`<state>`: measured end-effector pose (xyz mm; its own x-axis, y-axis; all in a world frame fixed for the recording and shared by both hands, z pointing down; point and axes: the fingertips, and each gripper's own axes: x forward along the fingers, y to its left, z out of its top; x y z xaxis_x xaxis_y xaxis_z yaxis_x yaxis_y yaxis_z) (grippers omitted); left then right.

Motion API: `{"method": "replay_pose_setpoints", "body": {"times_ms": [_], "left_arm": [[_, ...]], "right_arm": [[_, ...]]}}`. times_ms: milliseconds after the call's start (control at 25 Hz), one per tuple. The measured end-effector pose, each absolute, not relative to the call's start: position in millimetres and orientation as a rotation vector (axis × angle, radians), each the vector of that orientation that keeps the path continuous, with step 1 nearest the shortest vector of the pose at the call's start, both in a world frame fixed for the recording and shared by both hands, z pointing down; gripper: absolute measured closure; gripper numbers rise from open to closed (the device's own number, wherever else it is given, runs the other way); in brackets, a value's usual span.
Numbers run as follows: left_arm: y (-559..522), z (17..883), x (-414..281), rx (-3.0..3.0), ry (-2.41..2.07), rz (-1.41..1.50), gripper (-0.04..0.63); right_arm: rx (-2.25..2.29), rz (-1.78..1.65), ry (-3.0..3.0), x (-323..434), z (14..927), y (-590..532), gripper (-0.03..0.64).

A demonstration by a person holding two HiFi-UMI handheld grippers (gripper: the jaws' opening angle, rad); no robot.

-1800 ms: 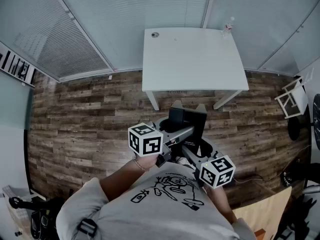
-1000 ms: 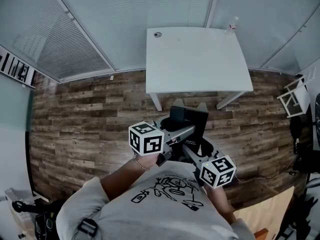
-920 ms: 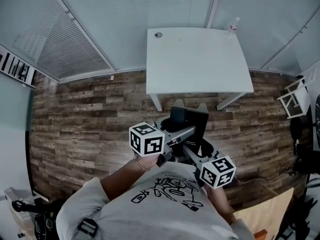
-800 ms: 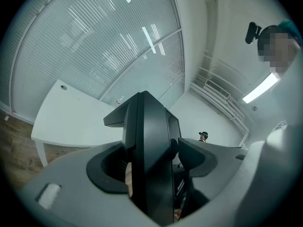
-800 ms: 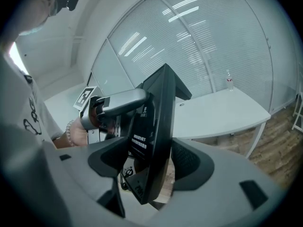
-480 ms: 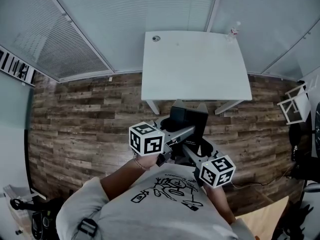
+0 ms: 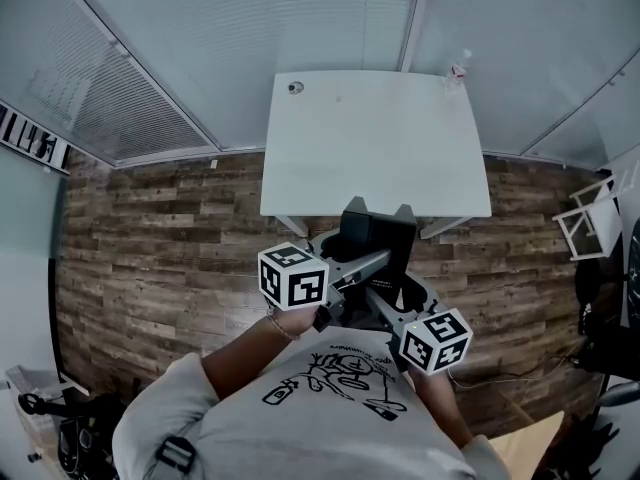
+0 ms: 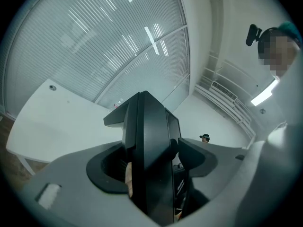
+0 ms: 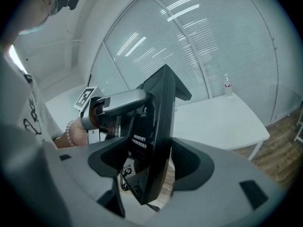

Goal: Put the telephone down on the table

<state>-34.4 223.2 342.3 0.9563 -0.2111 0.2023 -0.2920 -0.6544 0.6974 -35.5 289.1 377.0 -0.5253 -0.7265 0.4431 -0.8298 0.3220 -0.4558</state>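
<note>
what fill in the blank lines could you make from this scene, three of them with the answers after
1. The left gripper and the right gripper each have their jaws shut on the black ____.
2. The white table ahead bears a small ____ at its far right corner.
3. The floor around the table is made of ____ planks.

Missing words: telephone; bottle; wooden

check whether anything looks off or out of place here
Nothing stands out. The telephone is held on edge between the left gripper and the right gripper, both shut on it, not yet on the white table. A small bottle stands upright at the table's far right corner.
</note>
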Motion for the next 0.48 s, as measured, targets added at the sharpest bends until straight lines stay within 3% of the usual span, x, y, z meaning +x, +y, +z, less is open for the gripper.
{"method": "replay_pose_setpoints", "body": {"times_ms": [480], "left_arm": [[204.2,348.8,30.4,2.284,-0.382,0.12,0.27]], "right_arm": [[1.395,0.987,-2.429,31.2,382.6,270.7,0.344]]}}
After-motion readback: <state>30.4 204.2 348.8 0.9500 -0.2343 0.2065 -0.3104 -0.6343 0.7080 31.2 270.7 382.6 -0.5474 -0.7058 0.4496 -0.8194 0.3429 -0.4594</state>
